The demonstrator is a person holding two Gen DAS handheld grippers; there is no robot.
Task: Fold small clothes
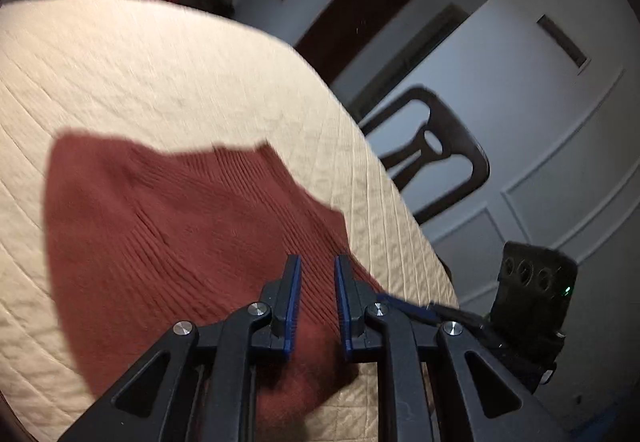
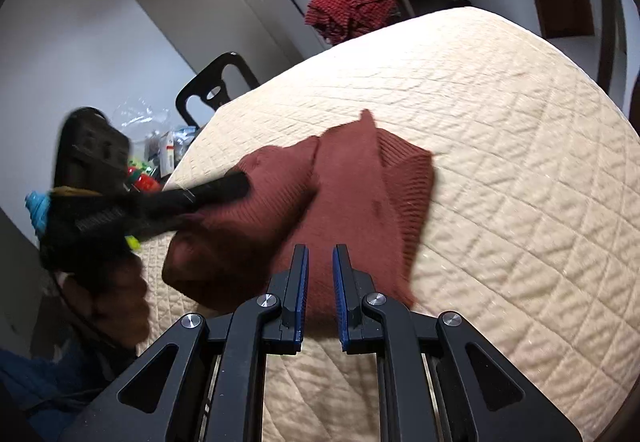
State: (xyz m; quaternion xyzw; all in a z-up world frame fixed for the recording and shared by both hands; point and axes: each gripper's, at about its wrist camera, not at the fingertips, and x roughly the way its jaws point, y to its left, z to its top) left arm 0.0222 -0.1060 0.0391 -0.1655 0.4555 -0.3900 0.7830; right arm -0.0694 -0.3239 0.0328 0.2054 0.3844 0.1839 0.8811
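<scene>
Hovering over the rust knit garment (image 2: 340,197) on the quilted counter (image 2: 520,169): left gripper (image 1: 317,262) and right gripper (image 2: 320,250), jaws slightly parted, gripping nothing.

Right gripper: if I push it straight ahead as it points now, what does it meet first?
Probably the rust-brown knit garment lying right ahead of the open right gripper, though depth is unclear.

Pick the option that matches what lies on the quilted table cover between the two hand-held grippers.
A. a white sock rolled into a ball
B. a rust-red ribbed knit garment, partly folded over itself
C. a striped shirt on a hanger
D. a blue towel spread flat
B: the rust-red ribbed knit garment lies on the cream quilted table cover with one layer lapped over another, and nothing blue, white or hung on a hanger lies there.
</scene>
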